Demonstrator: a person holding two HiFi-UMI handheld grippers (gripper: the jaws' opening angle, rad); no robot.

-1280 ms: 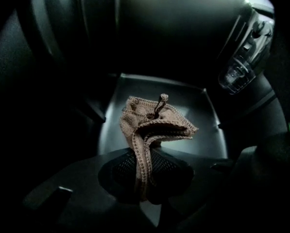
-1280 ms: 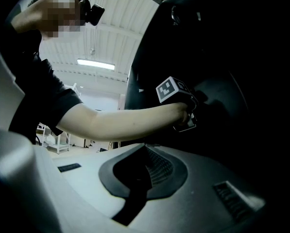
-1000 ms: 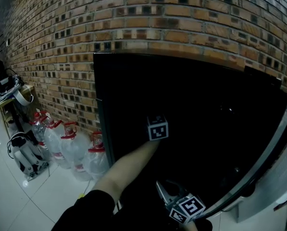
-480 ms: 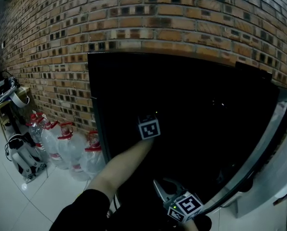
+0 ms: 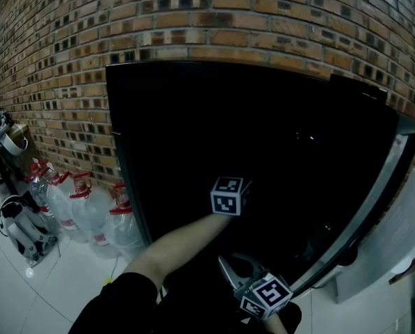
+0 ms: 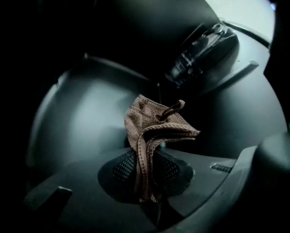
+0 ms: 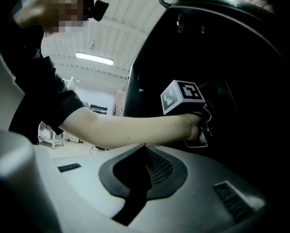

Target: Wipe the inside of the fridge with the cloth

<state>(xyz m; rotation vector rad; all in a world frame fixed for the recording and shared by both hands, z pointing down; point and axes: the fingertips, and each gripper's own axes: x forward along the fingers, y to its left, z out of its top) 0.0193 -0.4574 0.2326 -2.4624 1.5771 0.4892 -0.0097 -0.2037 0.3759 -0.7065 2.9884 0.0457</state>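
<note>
The black fridge stands open against a brick wall, and its inside is dark. My left arm reaches into it; the left gripper's marker cube shows, its jaws hidden in the dark. In the left gripper view the left gripper is shut on a brown cloth, which stands bunched above the jaws against the grey inner wall. The right gripper hangs low outside the fridge, below the left arm. Its jaws are shut with nothing in them. From there I see the left gripper inside the fridge.
The fridge door stands open at the right. Several large water bottles with red caps sit on the white tile floor left of the fridge. A dark fitting hangs inside, above and right of the cloth.
The left gripper's cube has moved rightward and a little down, deeper into the fridge. The head view has shifted, so the fridge sits further left. The right gripper has hardly moved.
</note>
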